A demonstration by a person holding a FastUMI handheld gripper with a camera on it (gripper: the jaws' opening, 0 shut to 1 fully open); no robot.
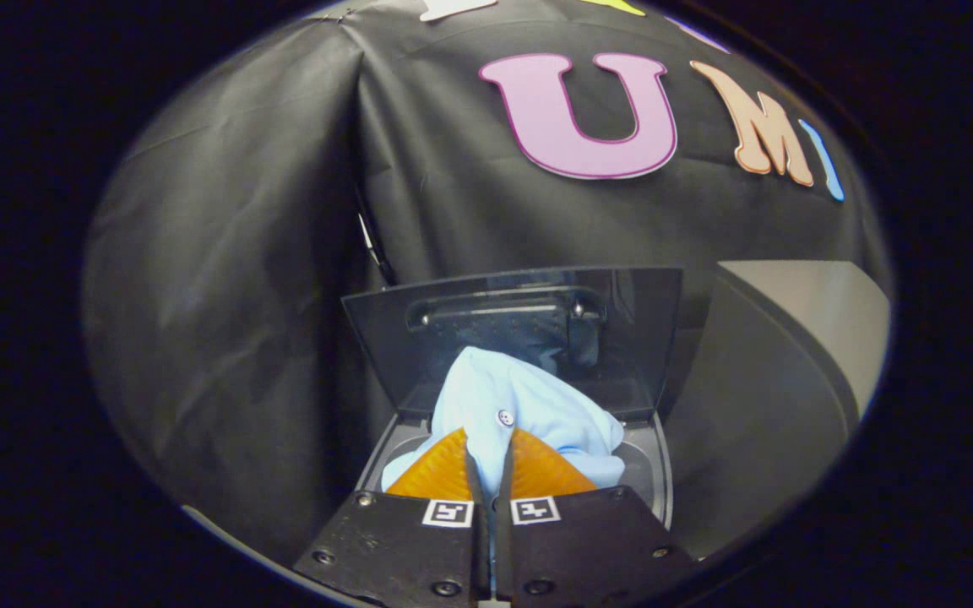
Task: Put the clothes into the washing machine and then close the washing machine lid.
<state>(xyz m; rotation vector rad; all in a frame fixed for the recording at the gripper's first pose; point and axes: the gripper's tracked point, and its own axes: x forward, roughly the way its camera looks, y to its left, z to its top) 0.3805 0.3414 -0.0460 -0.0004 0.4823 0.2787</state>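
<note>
The gripper (489, 452) has its two fingers (440, 473) squeezed close together on a piece of clothing (520, 401), with a thin bit of the cloth pinched between them, and the rest of it bunches up just ahead of the tips. The clothing hangs over the open top of the washing machine (660, 473), which sits right under and in front of the fingers. The lid (520, 325) stands up behind the clothing, the booth wall is behind the lid, and a table (807, 329) lies off to the right.
</note>
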